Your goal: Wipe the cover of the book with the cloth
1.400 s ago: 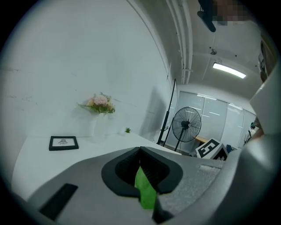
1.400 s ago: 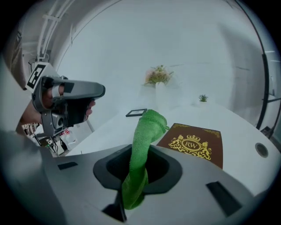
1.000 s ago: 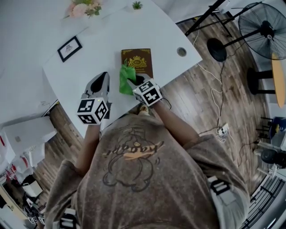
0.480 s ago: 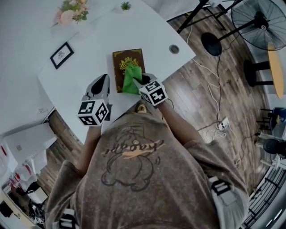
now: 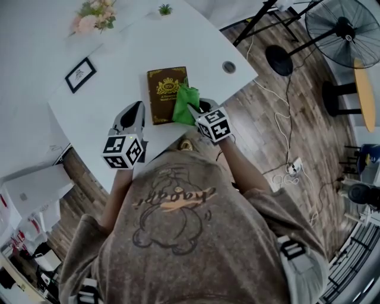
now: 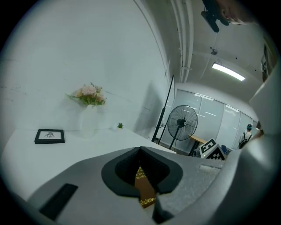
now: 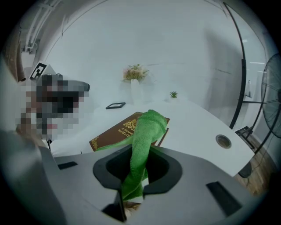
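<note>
One book point(image 5: 161, 89), one cloth point(image 5: 185, 102), left tongs point(image 5: 136, 110), right tongs point(image 5: 195, 111).

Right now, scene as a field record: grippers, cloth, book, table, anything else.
left gripper: shut, empty, left of the book
right gripper: shut on the green cloth
green cloth: runs from the jaws onto the book's right edge
book: brown, gold-printed cover, closed, flat on the table
table: white, round hole near the right corner
other: picture frame, flowers, small plant at the far side
</note>
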The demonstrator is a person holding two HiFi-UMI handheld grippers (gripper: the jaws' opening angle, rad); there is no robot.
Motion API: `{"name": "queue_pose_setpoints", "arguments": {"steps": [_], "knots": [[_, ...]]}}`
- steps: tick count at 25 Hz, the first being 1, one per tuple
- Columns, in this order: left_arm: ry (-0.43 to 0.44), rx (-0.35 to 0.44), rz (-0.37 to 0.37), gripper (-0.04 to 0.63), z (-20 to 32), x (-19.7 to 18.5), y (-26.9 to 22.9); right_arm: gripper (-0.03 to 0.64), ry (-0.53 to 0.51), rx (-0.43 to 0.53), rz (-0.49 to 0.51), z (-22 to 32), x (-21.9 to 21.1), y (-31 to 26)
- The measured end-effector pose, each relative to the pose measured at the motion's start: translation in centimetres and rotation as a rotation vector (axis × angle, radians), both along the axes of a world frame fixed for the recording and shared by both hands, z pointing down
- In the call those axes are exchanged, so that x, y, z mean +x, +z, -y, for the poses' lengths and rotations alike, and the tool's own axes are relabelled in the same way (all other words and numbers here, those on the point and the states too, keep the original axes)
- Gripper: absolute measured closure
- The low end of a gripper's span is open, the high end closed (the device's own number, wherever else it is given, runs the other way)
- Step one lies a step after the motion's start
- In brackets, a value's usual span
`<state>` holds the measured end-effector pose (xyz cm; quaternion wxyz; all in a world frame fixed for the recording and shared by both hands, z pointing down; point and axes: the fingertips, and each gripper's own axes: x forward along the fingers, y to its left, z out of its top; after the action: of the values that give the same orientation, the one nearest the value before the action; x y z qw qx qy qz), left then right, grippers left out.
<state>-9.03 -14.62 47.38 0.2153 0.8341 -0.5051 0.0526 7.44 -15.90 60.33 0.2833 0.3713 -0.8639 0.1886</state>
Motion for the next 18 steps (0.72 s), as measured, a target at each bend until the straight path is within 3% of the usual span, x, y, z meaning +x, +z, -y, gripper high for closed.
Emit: {"name": "queue_pose_setpoints", "arguments": {"steps": [8, 18], "knots": [[-0.010, 0.009, 0.007, 0.592, -0.1, -0.2, -0.4, 0.548, 0.083, -0.006, 0.106, 1.4, 2.4, -2.8], [-0.050, 0.007, 0.011, 0.592, -0.2, -1.5, -0.4, 0.549, -0.039, 0.016, 0.255, 2.2, -4.3, -7.8]]}}
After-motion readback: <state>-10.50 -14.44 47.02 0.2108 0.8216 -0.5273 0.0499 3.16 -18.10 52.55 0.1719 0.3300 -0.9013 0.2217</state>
